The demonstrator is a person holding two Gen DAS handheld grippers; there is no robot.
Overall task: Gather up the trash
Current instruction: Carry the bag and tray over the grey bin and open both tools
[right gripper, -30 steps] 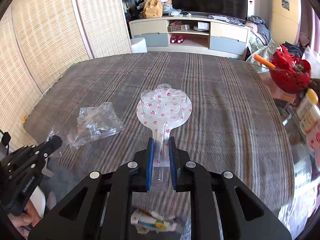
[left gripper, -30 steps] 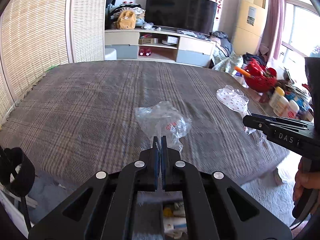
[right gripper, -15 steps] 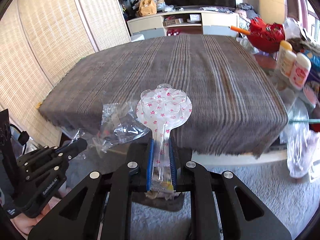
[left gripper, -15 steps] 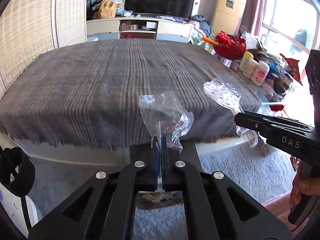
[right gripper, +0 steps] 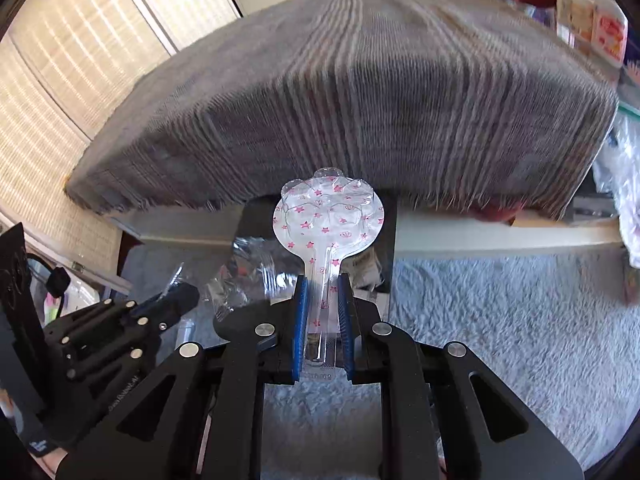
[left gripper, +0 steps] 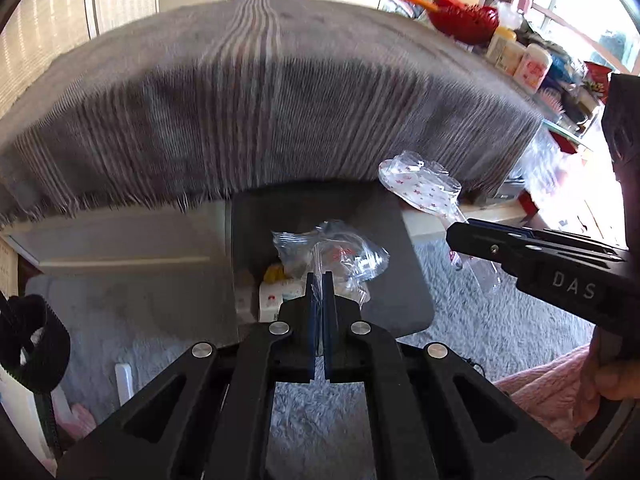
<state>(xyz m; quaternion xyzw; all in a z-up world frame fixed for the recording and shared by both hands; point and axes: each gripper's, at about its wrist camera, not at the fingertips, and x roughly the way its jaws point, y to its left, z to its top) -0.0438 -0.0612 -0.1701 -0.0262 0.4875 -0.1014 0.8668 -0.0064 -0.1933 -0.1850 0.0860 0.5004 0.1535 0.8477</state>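
Observation:
My left gripper [left gripper: 319,276] is shut on a crumpled clear plastic bag [left gripper: 340,256] and holds it over the open dark grey trash bin [left gripper: 396,240] on the floor. The bin holds several wrappers [left gripper: 276,288]. My right gripper [right gripper: 322,280] is shut on the stem of a clear star-printed plastic blister pack [right gripper: 328,216], also above the bin [right gripper: 388,232]. The right gripper [left gripper: 464,232] and its blister pack [left gripper: 420,192] show at right in the left wrist view. The left gripper [right gripper: 184,292] and its bag [right gripper: 248,276] show at lower left in the right wrist view.
A table with a grey striped cloth [left gripper: 260,92] stands just behind the bin, its fringe hanging over the bin's far edge. Bottles [left gripper: 520,56] and a red basket [left gripper: 464,16] sit at the far right. A pale shaggy rug [right gripper: 500,320] covers the floor.
Both grippers have drawn back off the table and dropped toward the floor, carrying the bag and the blister pack over the trash bin. Both stay shut.

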